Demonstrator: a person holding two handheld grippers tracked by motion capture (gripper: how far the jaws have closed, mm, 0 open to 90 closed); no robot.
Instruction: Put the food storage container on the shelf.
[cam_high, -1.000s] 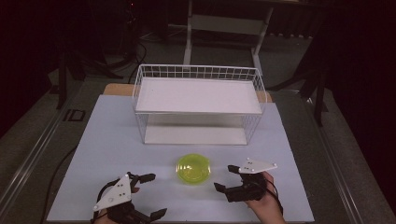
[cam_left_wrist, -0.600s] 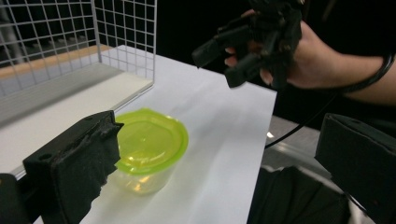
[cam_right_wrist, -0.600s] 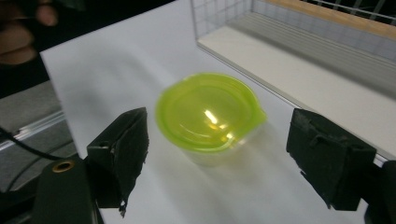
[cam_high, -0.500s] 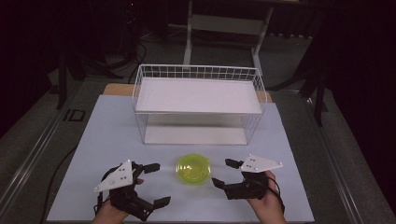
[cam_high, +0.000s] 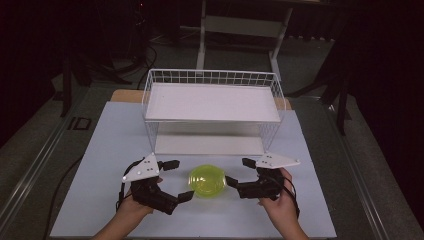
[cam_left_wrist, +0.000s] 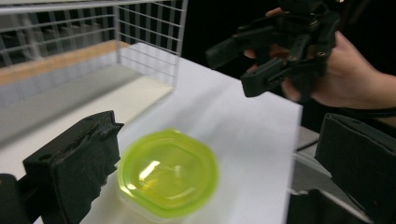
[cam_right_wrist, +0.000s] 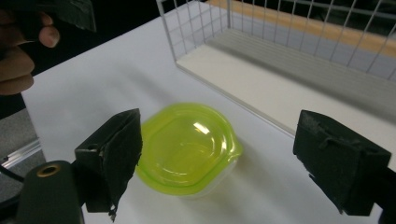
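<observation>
A translucent yellow-green bowl (cam_high: 207, 180) sits on the white table (cam_high: 100, 150) near its front edge, between my two grippers. My left gripper (cam_high: 179, 180) is just left of it, jaws open and pointing right at the bowl (cam_left_wrist: 168, 172). My right gripper (cam_high: 239, 171) faces it from the right, its lower jaw tip close to the bowl's rim. Its jaws have just been opening and stand open, with nothing between the pads. The bowl (cam_right_wrist: 187, 147) lies just ahead of them. My right gripper (cam_left_wrist: 266, 60) appears beyond the bowl in the left gripper view.
A white wire rack (cam_high: 210, 77) with an upper shelf and a low base board stands behind the bowl, across the middle of the table. A wooden strip runs along the table's far edge. Dark floor and stands surround the table.
My left gripper has moved away from the front edge and rightward, close to the bowl. My right gripper has lifted a little and edged toward the bowl. The bowl has not moved.
</observation>
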